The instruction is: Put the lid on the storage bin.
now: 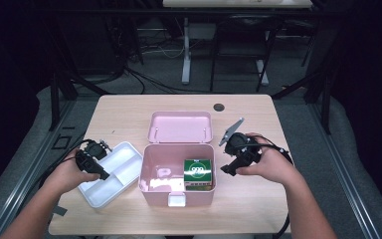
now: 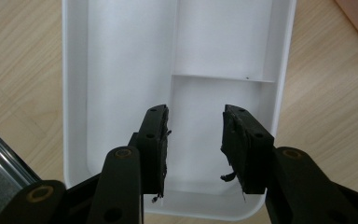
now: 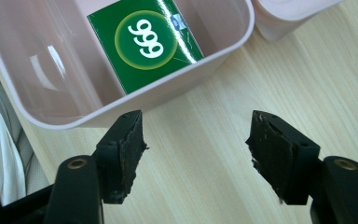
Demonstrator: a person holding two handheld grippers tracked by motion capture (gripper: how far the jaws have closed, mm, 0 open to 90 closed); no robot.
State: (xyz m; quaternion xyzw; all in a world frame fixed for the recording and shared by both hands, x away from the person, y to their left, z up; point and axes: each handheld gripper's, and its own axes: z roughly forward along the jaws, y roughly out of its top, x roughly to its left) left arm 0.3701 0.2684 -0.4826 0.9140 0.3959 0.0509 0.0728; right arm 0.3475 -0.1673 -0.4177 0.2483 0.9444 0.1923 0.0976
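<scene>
Your left gripper [image 2: 193, 149] hangs over the white tray [image 2: 74, 93], jaws parted, nothing between them. Tray fills centre frame: long compartment at left, two shorter ones at right split by a divider. Wooden table [image 2: 18, 70] either side; pink edge upper right.

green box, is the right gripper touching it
Apart. The right gripper view shows the open right gripper over bare table, with the pink bin's wall between it and the green box.

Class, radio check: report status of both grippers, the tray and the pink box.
Left gripper open over white tray, nothing held. Right gripper open beside pink box. Green carton inside box. Nothing blocking.
</scene>
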